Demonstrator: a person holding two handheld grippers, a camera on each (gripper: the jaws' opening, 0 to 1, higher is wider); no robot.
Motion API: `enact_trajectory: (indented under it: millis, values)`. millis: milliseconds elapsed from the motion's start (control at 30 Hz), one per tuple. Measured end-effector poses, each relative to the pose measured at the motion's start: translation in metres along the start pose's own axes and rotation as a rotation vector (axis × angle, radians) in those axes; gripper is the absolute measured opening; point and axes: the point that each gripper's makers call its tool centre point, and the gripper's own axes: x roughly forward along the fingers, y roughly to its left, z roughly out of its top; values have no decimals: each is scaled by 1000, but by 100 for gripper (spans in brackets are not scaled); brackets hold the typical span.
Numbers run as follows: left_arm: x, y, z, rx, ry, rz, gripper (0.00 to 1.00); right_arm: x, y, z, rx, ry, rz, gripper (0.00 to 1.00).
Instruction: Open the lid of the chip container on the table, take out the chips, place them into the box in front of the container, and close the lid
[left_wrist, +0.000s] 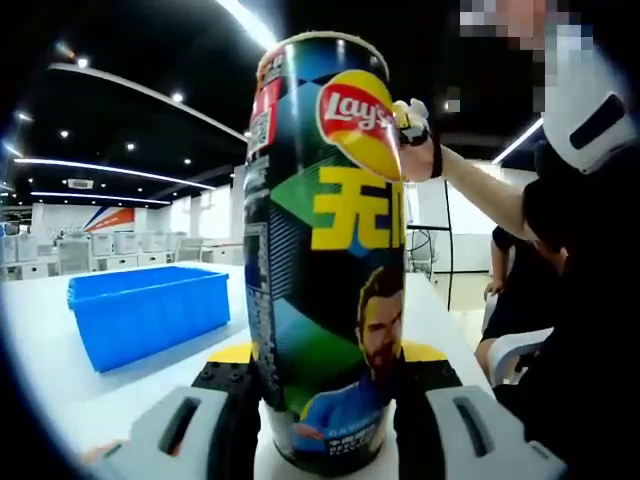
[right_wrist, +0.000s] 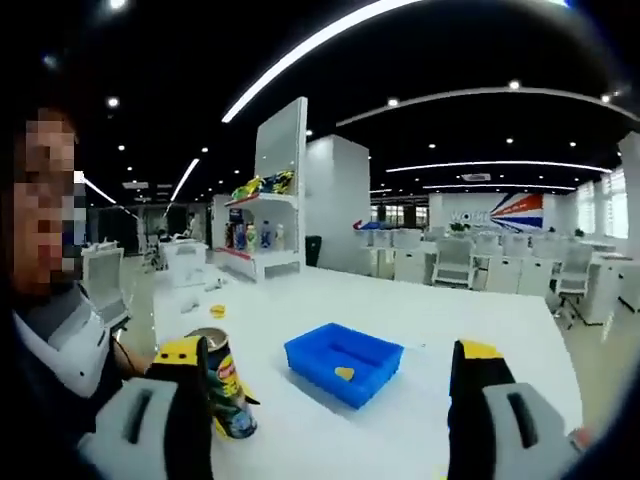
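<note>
A tall Lay's chip can (left_wrist: 325, 250) stands upright on the white table, and my left gripper (left_wrist: 325, 375) is shut on its lower part, one jaw on each side. In the right gripper view the chip can (right_wrist: 225, 385) is small at the lower left, its top a pale grey round. The blue box (left_wrist: 150, 310) sits left of the can. One yellow chip (right_wrist: 345, 373) lies inside the blue box (right_wrist: 340, 365). My right gripper (right_wrist: 328, 352) is high above the table and open, with nothing between its jaws.
A person sits close at the right (left_wrist: 580, 250), with a hand (left_wrist: 415, 130) raised beside the can's top. Small items (right_wrist: 217, 311) lie on the table beyond the can. Desks, chairs and a shelf (right_wrist: 265, 225) stand far behind.
</note>
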Motion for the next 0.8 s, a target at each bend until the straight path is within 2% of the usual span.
enact_trajectory:
  millis: [67,133,233,300,567,700,800]
  values:
    - [0,0,0,0,0,0,52,-4,-15,-17,-24,-25,-70,97]
    - [0,0,0,1,-1,-1,52,-5,-21,-34,-6,-28,-90,97]
    - [0,0,0,1,-2,-1,53,-7,-39,-61,53,-73,-168,97]
    - [0,1,0,1,-3,-2,53,-9,-51,-79,61,-95,-227,97]
    - [0,1,0,3,-5,-2,53,-10,-95,-155,106,-116,-423,97]
    - [0,1,0,4,-5,-3,53,-13,-115,-181,112,-124,-507,97]
    - [0,2,0,4,-6,-3,53,-14,-124,-193,102,-112,-547,97]
